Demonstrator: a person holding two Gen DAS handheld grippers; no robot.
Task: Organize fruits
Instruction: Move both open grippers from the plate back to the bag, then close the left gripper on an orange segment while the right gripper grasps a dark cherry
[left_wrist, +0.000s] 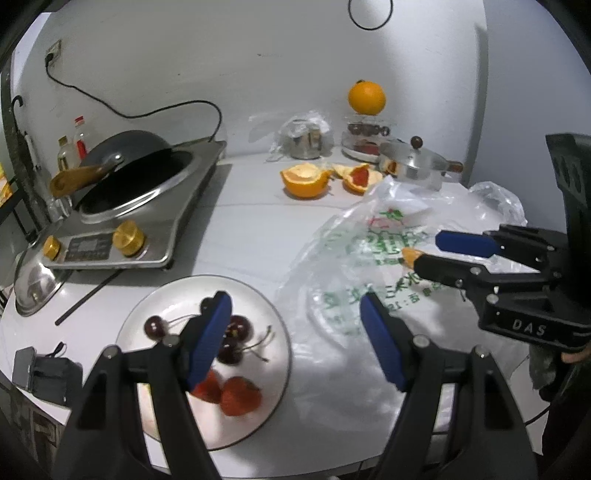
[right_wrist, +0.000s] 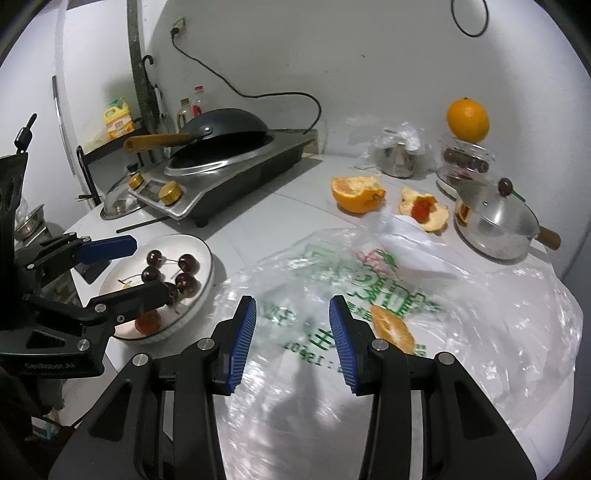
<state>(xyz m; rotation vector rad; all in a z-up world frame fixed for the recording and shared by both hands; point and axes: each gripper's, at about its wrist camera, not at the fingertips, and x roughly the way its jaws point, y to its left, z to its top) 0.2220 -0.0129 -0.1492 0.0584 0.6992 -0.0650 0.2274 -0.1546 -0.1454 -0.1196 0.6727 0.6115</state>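
- Right gripper (right_wrist: 291, 339): jaws apart, empty, over plastic bag (right_wrist: 480, 314); orange segment (right_wrist: 392, 328) just beside its right finger.
- Left gripper (left_wrist: 295, 339): jaws apart, empty, above plate (left_wrist: 166, 306).
- Advice: centre both pads on the segment, close gently.

The left wrist view looks down past its tongs (left_wrist: 295, 339) at the plate (left_wrist: 273, 321), close above the table (left_wrist: 251, 229). The right wrist view hangs low over the plastic bag (right_wrist: 461, 295). Both share plate, bag, stove (right_wrist: 236, 184) and wall.
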